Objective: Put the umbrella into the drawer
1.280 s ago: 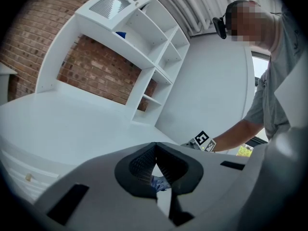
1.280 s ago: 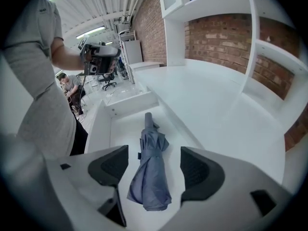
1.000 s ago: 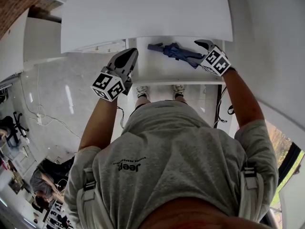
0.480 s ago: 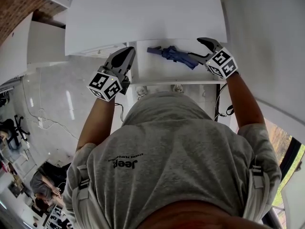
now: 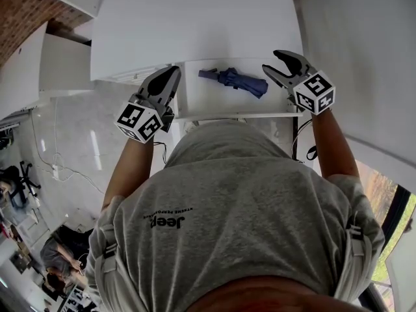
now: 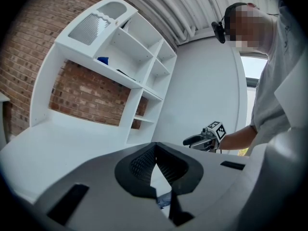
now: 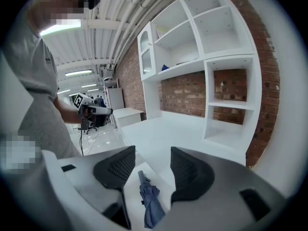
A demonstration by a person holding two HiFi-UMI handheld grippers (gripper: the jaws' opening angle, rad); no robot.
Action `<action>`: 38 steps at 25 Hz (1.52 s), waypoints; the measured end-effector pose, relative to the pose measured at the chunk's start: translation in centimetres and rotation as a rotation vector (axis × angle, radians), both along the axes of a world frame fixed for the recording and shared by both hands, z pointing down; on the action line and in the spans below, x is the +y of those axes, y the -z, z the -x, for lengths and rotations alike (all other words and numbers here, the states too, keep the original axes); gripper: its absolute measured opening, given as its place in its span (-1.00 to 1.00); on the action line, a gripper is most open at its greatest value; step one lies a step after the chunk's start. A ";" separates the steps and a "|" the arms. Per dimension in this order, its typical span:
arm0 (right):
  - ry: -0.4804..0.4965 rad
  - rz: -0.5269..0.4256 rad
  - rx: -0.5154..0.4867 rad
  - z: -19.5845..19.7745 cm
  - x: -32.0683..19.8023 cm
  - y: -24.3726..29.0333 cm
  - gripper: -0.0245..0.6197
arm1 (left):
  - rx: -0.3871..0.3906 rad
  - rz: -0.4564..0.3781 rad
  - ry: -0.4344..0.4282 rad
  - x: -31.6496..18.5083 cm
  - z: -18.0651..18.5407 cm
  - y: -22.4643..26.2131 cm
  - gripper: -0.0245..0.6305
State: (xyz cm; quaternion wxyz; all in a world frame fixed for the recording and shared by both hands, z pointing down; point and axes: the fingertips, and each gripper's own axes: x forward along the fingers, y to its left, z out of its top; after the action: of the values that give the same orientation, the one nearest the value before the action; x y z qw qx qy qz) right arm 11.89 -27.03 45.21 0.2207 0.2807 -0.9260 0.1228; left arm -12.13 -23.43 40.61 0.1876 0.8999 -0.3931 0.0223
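Folded blue umbrella point(image 5: 235, 81) flat and slantwise inside open white drawer point(image 5: 208, 103), apparently nearer its back wall.

Above: the drawer point(image 5: 208, 106) stands open to the top.
Inside: the umbrella point(image 5: 235, 80) lies across it; the front strip is bare.
Behind: the countertop point(image 5: 195, 25) edge.
Right: a wall panel point(image 5: 364, 64) stands close.

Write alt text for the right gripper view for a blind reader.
A folded blue umbrella lies in an open white drawer, seen below and between the jaws of the right gripper, which stand open, have just been closing and hold nothing. The left gripper is at the left; white shelves on a brick wall stand behind.
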 end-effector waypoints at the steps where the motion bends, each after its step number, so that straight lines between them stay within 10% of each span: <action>1: -0.014 -0.005 -0.022 -0.2 0.0 0.6 -0.21 | 0.002 -0.005 0.001 0.0 0.0 0.3 -0.88; 19: -0.229 -0.075 -0.299 -5.1 1.2 6.6 -0.83 | 0.007 -0.055 0.038 1.3 0.4 3.3 -0.88; 38: -0.192 -0.033 -0.317 -3.5 2.3 5.5 -0.88 | 0.004 -0.038 0.056 2.2 0.8 2.7 -0.88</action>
State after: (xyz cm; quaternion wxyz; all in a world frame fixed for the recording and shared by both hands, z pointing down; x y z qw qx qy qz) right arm 15.43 -24.76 39.73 0.0546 0.3487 -0.9199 0.1706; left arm -12.97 -21.27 37.88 0.1717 0.8919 -0.4182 0.0078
